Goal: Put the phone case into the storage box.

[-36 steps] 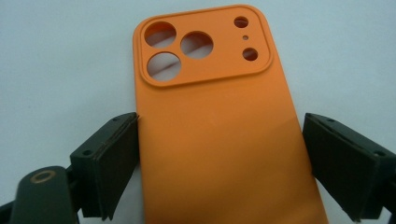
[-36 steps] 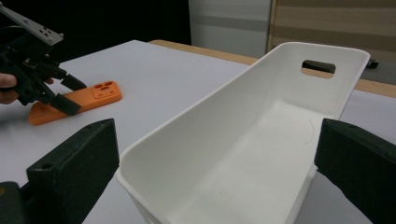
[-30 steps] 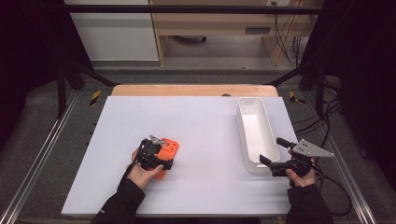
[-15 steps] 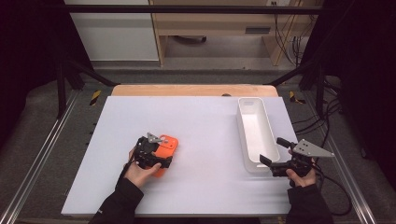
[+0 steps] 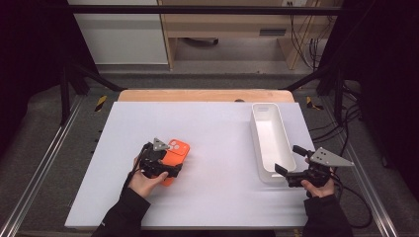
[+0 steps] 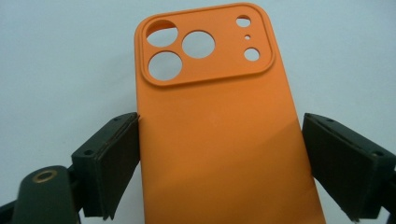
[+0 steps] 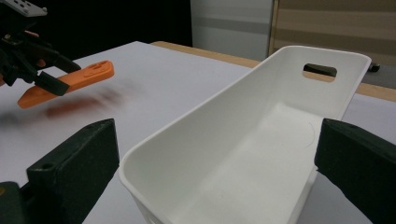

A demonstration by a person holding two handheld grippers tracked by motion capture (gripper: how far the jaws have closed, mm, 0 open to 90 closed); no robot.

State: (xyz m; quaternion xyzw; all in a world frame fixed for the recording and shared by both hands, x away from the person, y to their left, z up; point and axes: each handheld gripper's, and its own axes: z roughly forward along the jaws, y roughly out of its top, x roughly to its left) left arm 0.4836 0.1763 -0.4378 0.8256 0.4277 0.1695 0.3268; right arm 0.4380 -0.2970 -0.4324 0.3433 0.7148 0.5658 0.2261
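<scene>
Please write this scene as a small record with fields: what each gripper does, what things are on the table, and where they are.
surface: white table top
left gripper: shut on the orange phone case, pads on its two long edges
phone case: camera cut-outs point away from the gripper; in the right gripper view it hangs clear of the table with a shadow below
right gripper: open, jaws on either side of the near end of the white bin, not pressing it
white bin: long, upright, nothing inside, handle slot at far end
</scene>
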